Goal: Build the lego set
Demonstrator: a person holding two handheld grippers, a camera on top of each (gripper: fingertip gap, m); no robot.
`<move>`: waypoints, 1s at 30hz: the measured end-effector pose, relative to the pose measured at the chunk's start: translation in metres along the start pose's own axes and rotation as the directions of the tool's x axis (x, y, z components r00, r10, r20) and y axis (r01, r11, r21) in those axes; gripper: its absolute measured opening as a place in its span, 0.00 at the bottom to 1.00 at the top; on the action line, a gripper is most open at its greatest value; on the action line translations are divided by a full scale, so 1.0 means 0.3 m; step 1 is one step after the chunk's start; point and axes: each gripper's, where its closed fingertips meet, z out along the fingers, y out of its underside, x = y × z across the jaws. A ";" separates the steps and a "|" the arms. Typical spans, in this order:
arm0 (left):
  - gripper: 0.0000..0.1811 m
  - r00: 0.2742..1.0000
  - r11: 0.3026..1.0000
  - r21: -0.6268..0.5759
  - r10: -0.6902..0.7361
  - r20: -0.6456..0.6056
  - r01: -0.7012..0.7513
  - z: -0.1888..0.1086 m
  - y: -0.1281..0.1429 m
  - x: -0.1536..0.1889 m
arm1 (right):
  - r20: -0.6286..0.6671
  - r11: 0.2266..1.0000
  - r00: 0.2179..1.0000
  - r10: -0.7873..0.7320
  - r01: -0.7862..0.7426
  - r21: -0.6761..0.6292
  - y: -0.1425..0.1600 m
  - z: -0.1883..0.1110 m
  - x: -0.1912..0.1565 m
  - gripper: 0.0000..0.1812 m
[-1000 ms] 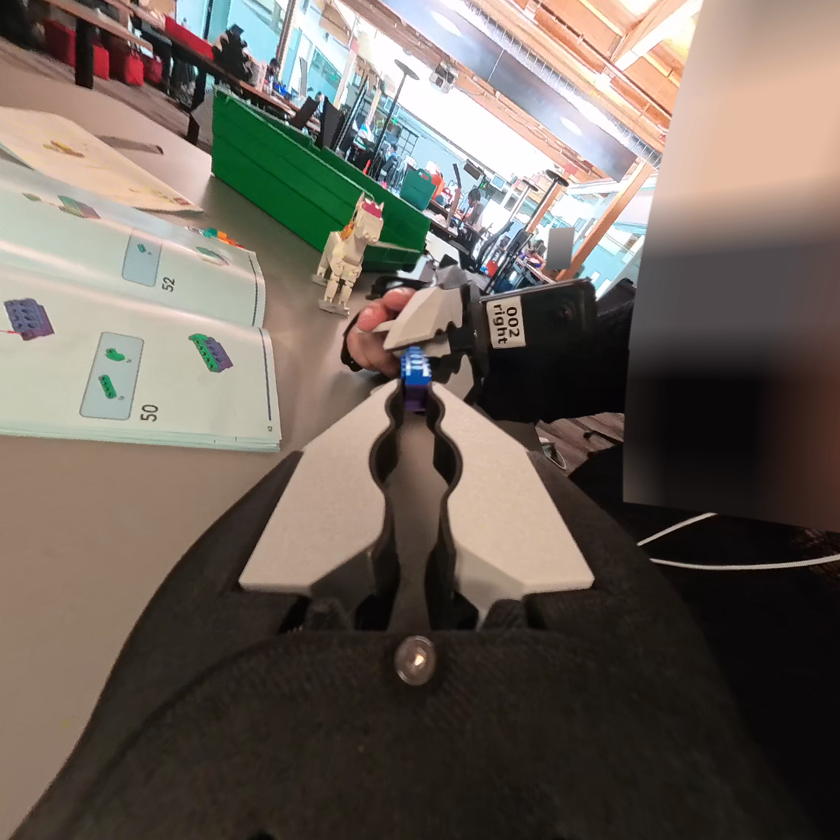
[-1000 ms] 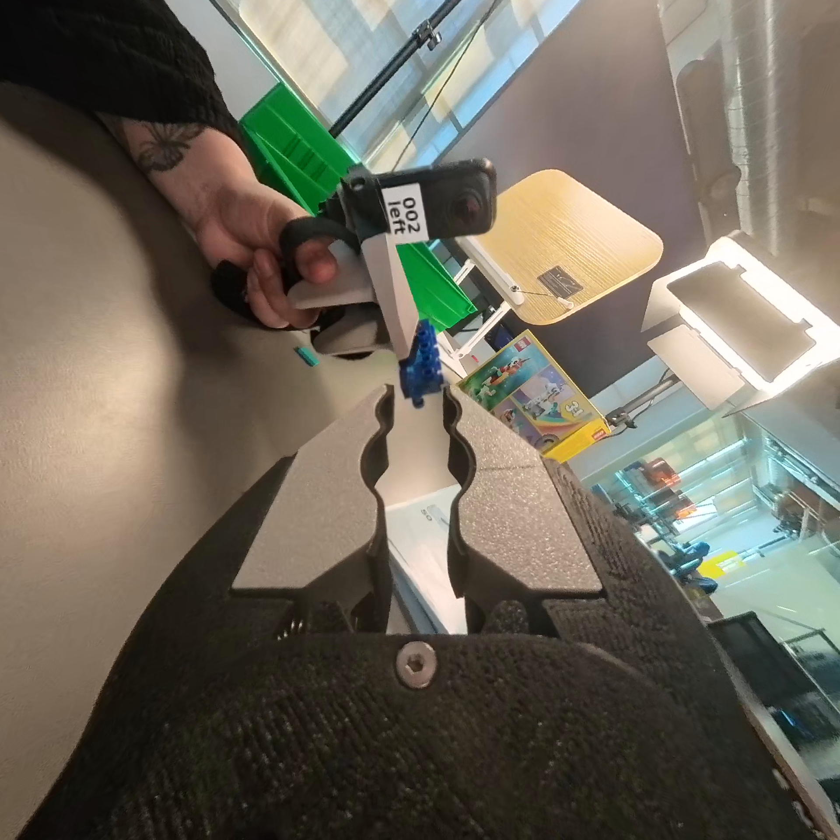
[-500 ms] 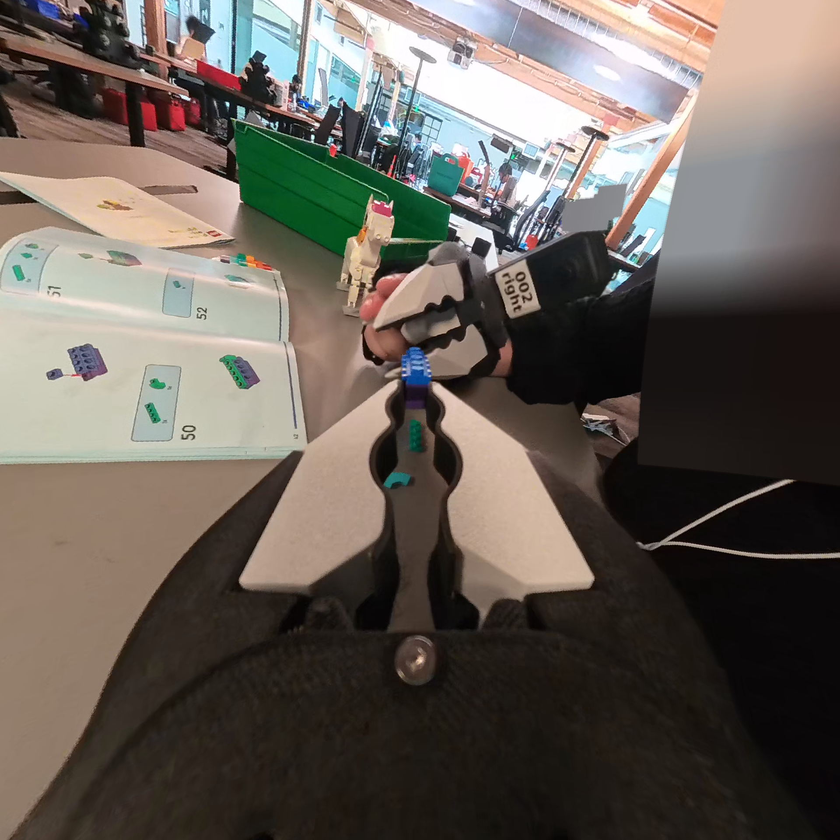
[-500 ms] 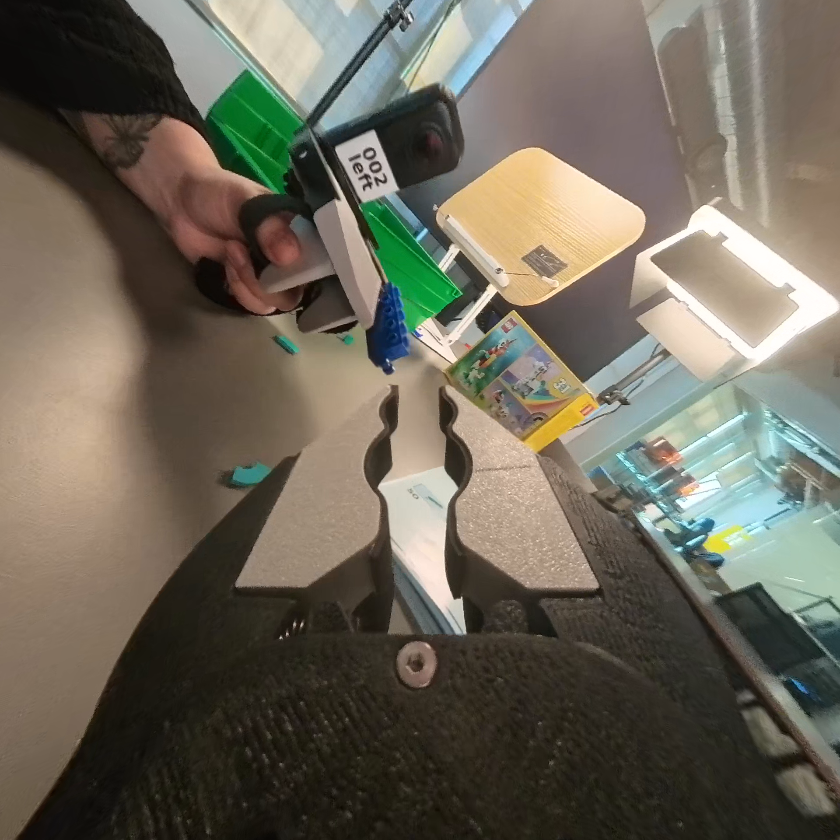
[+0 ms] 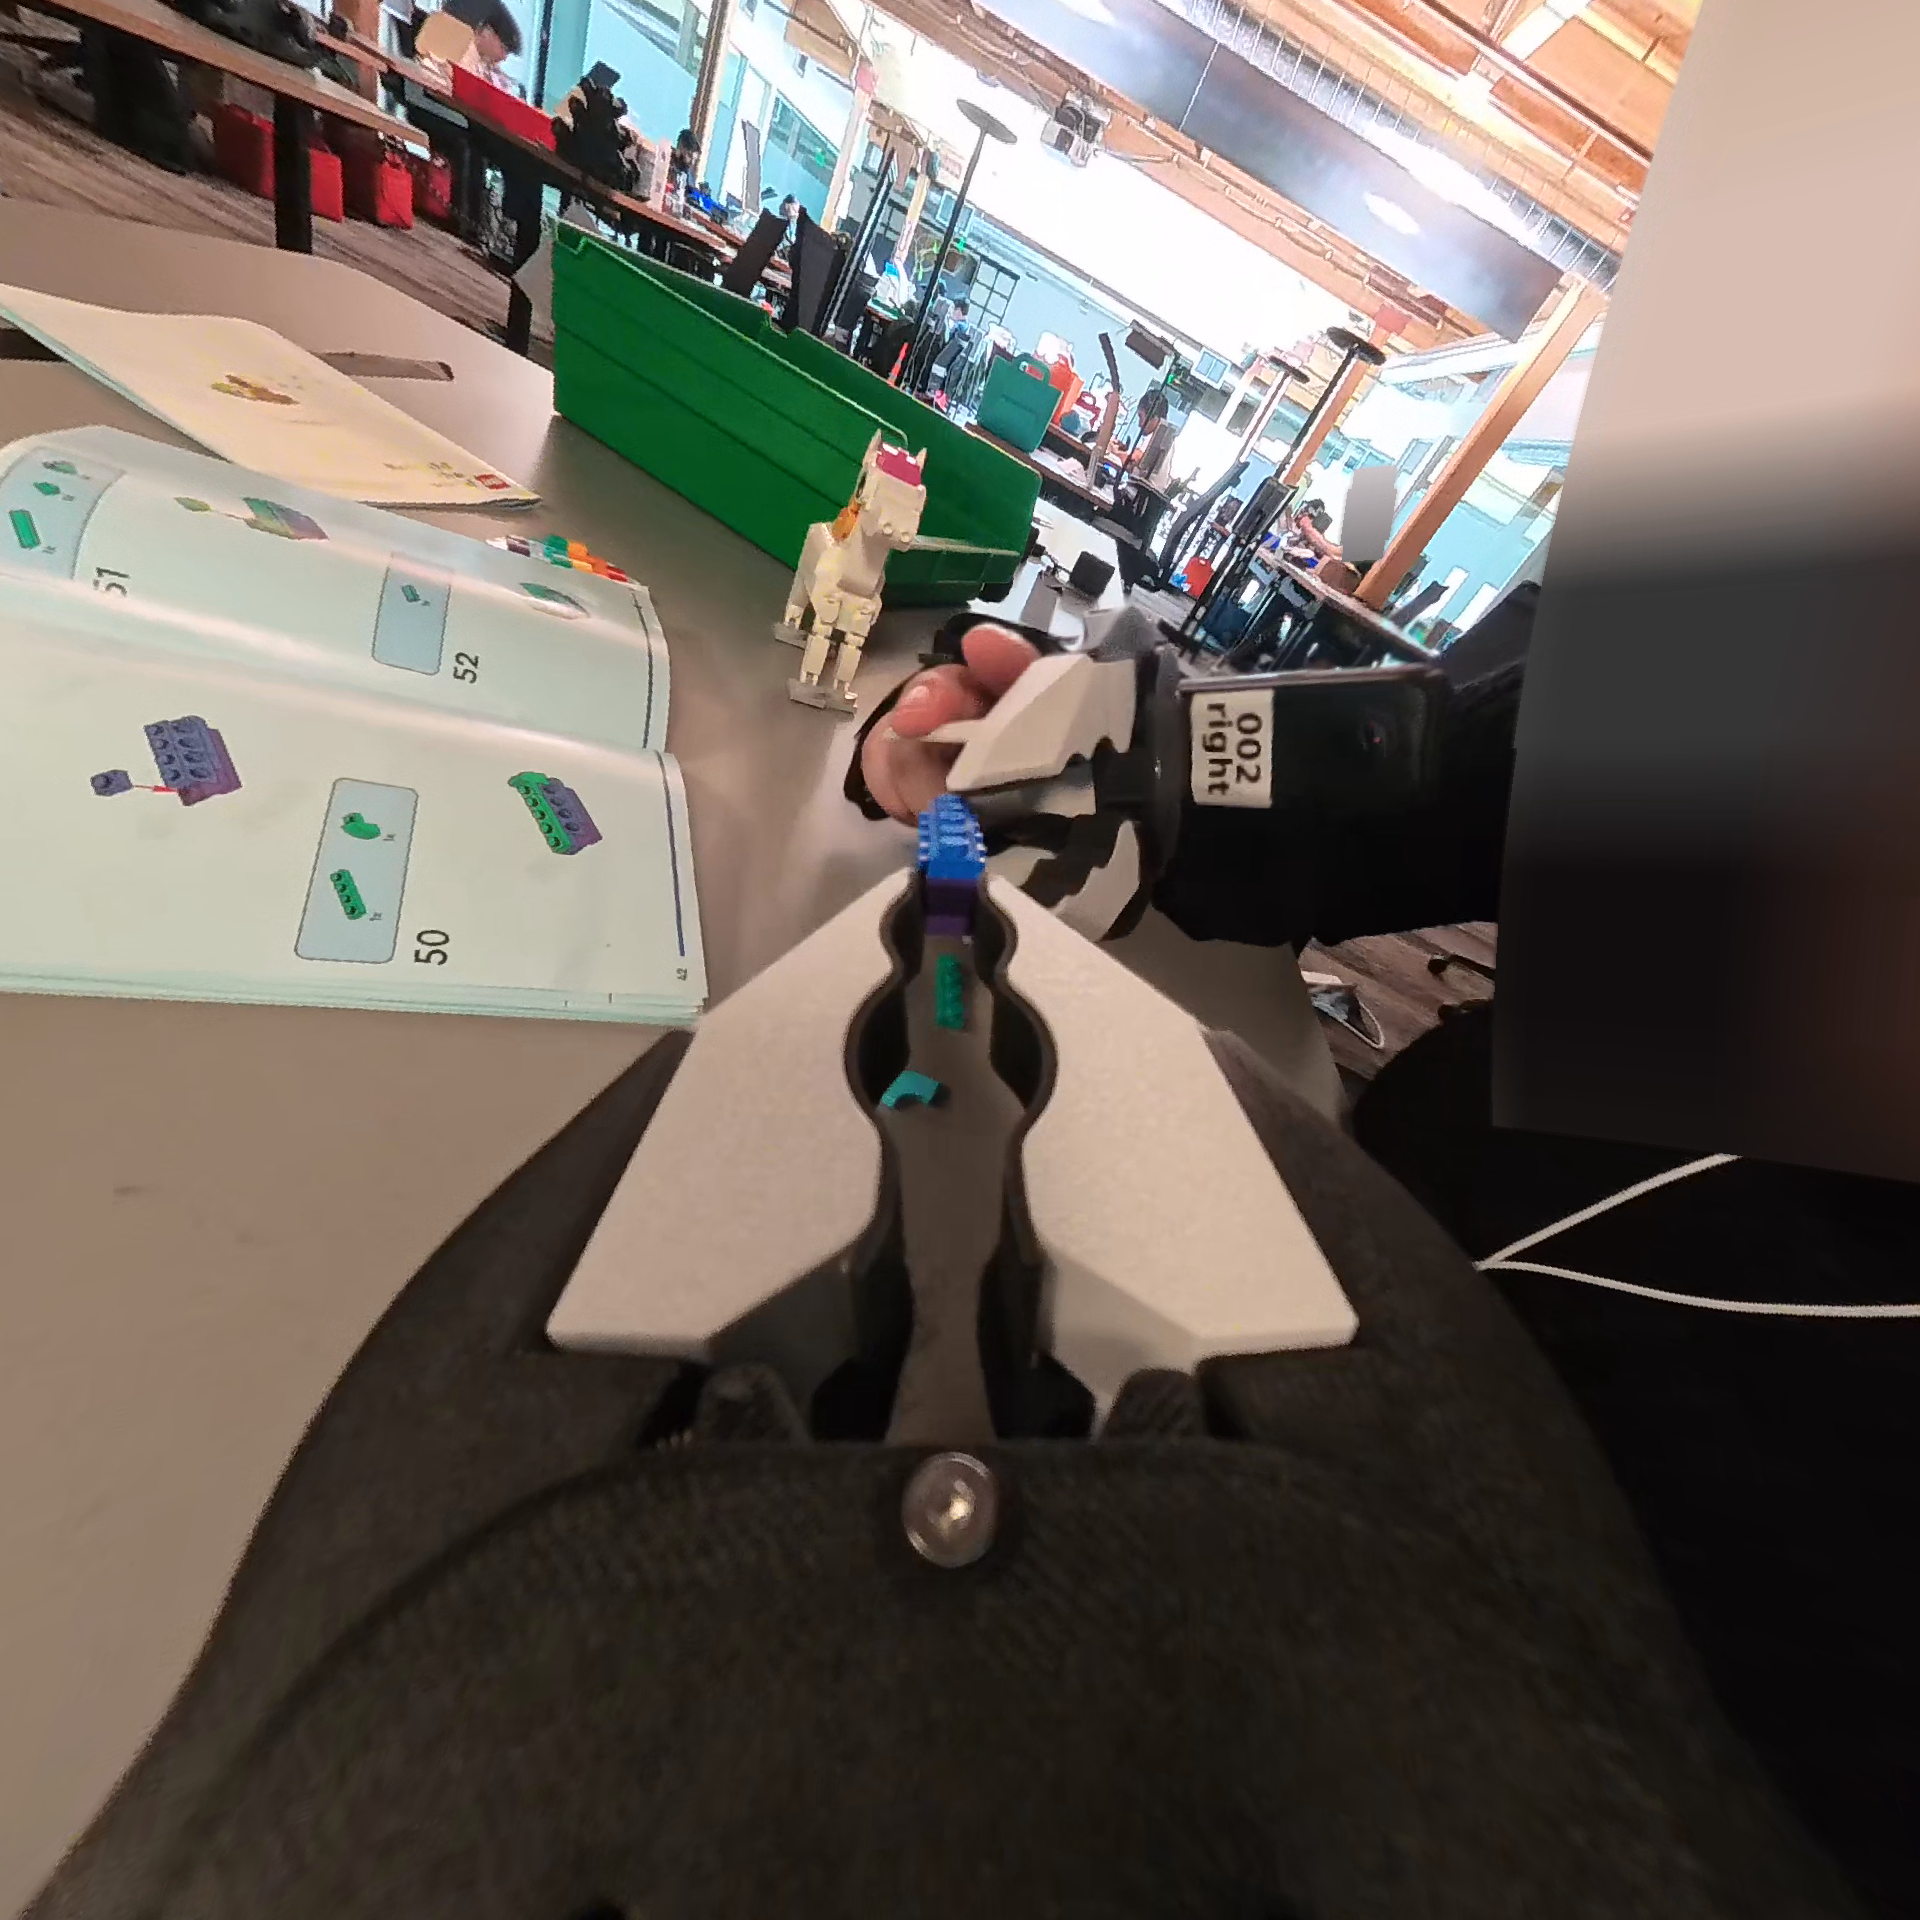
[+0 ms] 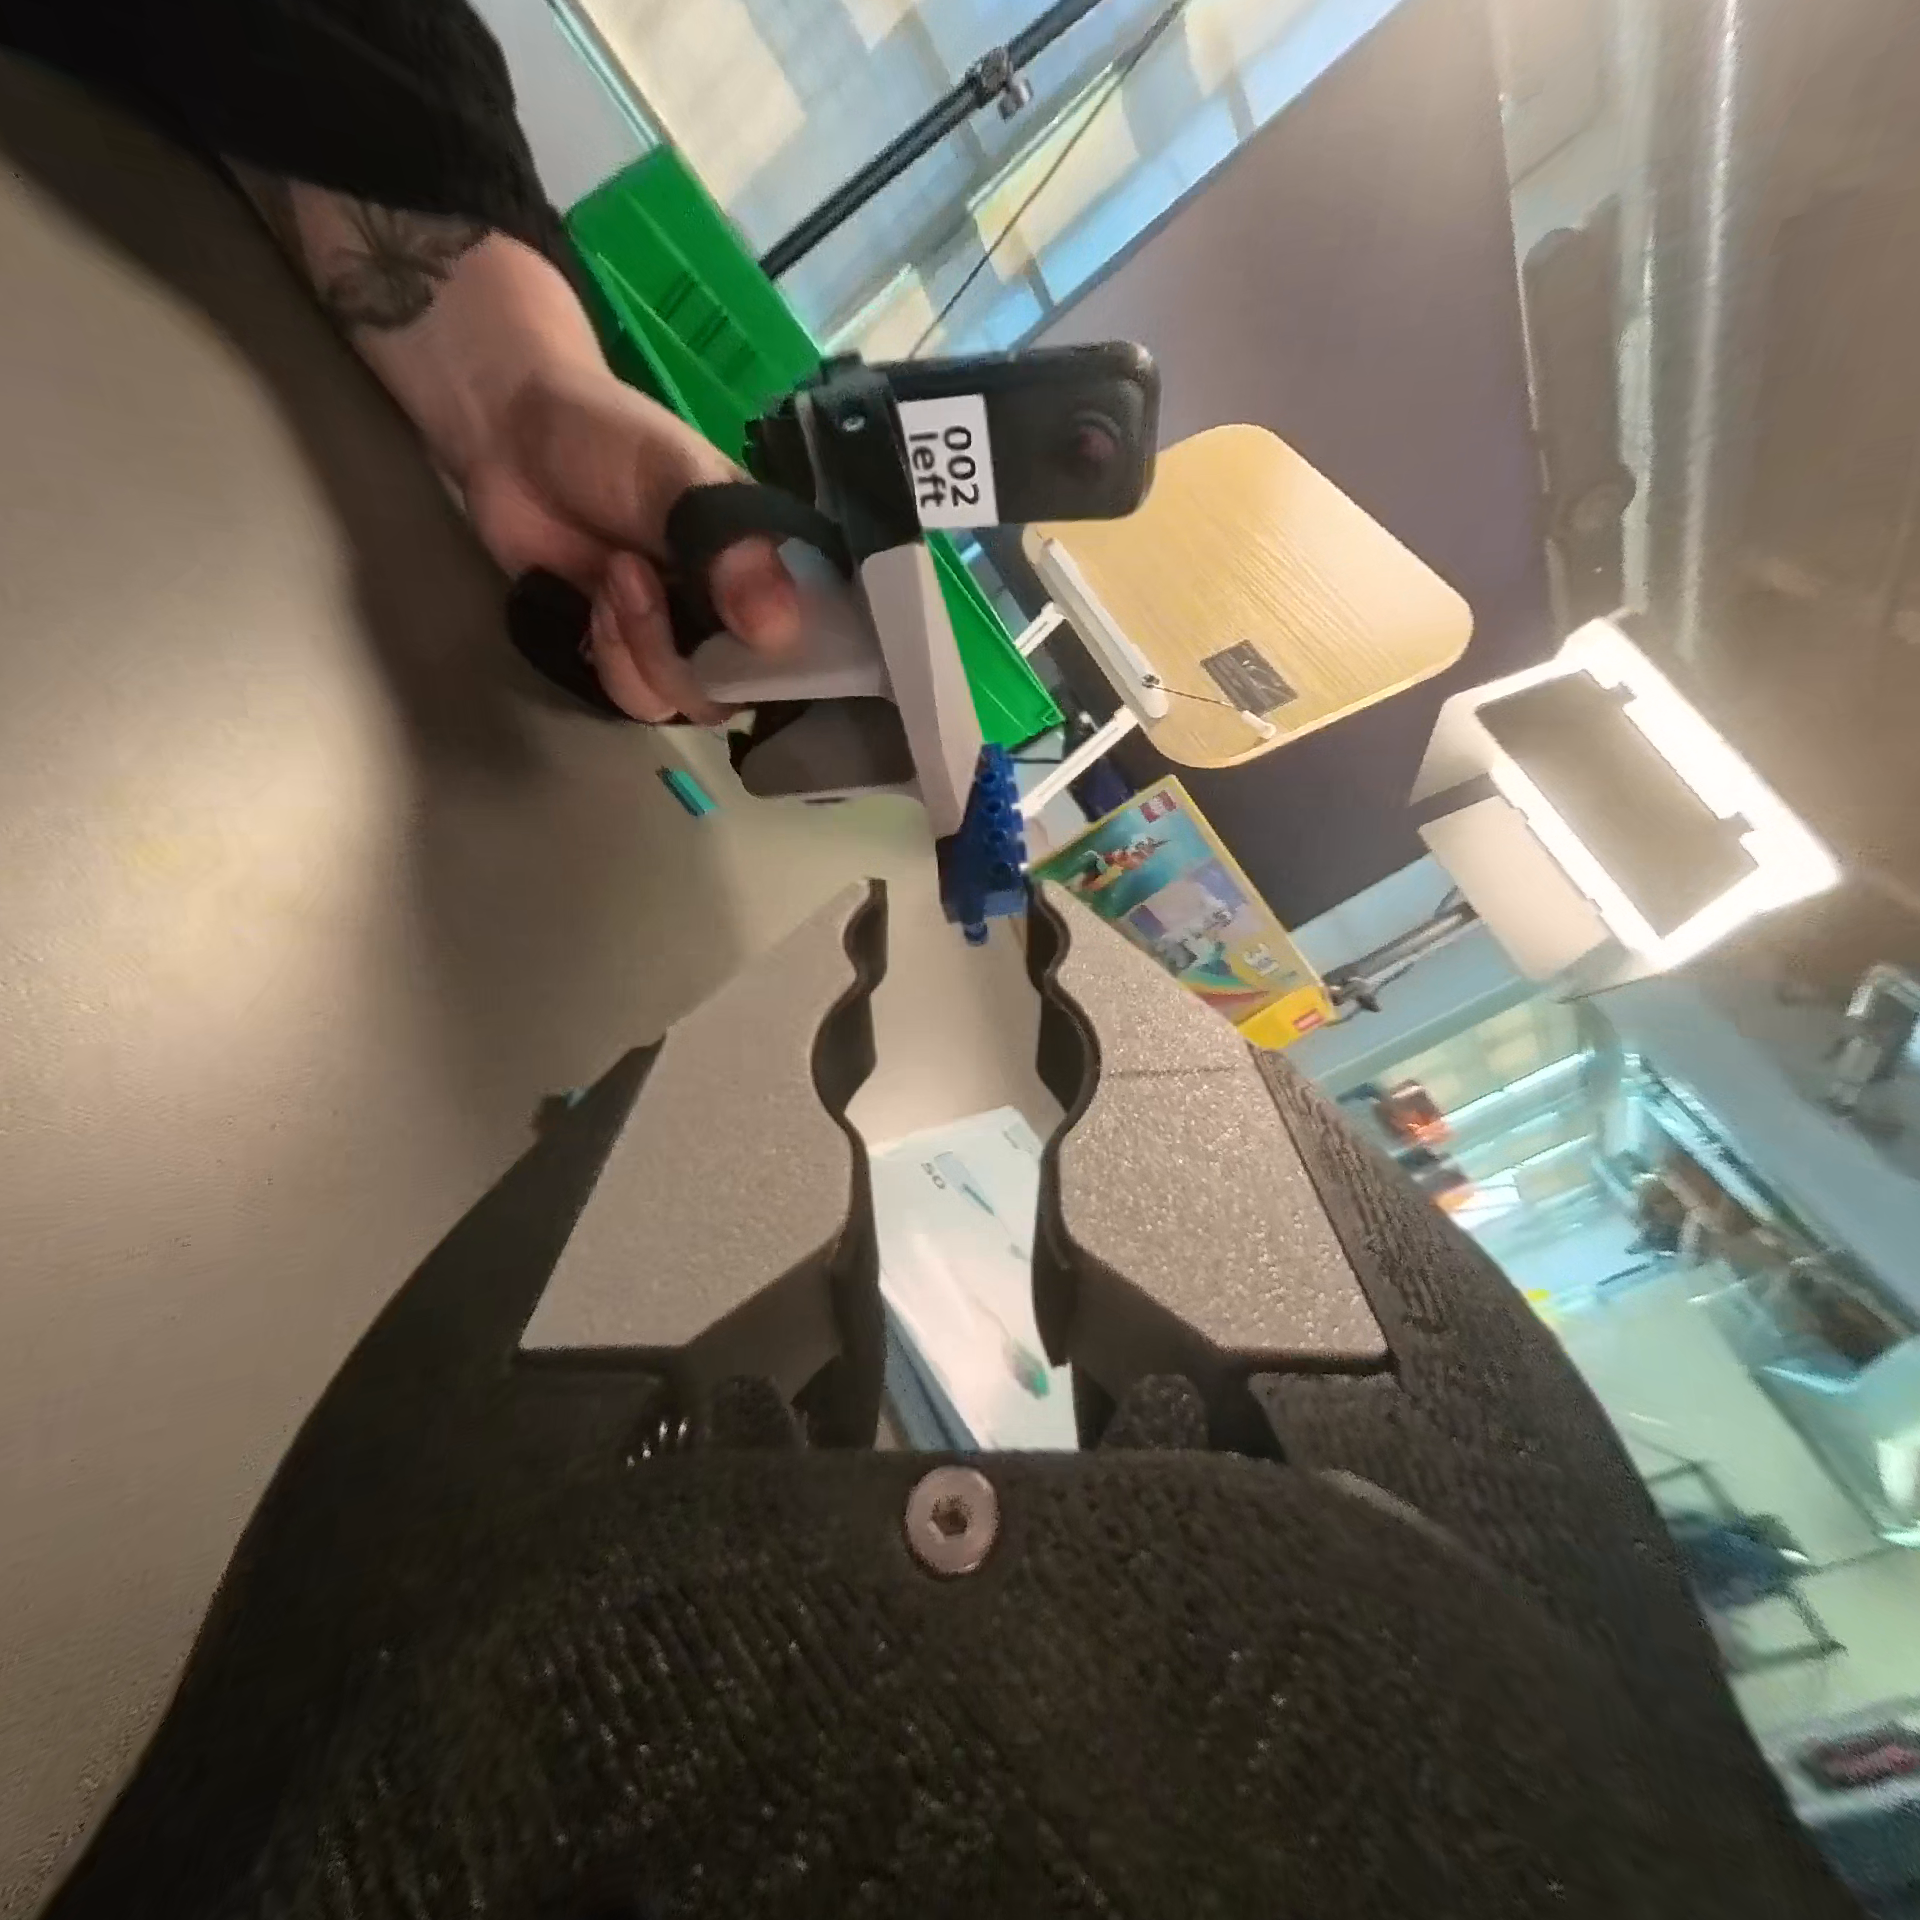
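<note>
My left gripper (image 5: 948,891) is shut on a small stack, a blue brick (image 5: 948,842) on a purple one (image 5: 945,912), held above the grey table. My right gripper (image 6: 958,914) is open and empty, its tips just short of the blue stack (image 6: 985,831), which sits slightly right of centre. In the right wrist view the left gripper (image 6: 961,795) pinches the stack from above. In the left wrist view the right gripper (image 5: 982,800) faces me just behind the stack. A green plate (image 5: 948,992) and a teal curved piece (image 5: 912,1091) lie on the table under my left fingers.
An open instruction booklet (image 5: 312,790) lies at the left, with a second booklet (image 5: 260,395) behind. A white brick animal (image 5: 852,582) stands before a green bin (image 5: 748,405). A set box (image 6: 1174,914) lies ahead of the right gripper. A teal piece (image 6: 686,795) lies on the table. The grippers are tip to tip, or close to it. Both grippers' tips are roughly 25 cm from the white brick animal (image 5: 852,582).
The right gripper drew back from the blue stack half a second ago and has come close to it again, jaws opened wider. The left gripper kept its hold and tilted slightly.
</note>
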 end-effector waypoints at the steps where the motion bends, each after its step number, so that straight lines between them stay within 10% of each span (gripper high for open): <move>1: 0.04 1.000 1.000 -0.004 -0.003 -0.002 0.003 0.001 0.002 0.001 | -0.009 0.999 0.999 -0.033 0.033 -0.008 0.000 0.003 -0.002 0.14; 30: 0.06 1.000 1.000 -0.005 -0.008 -0.014 0.008 0.004 0.005 0.011 | -0.077 0.982 0.982 -0.171 0.164 -0.091 0.013 0.025 0.009 0.09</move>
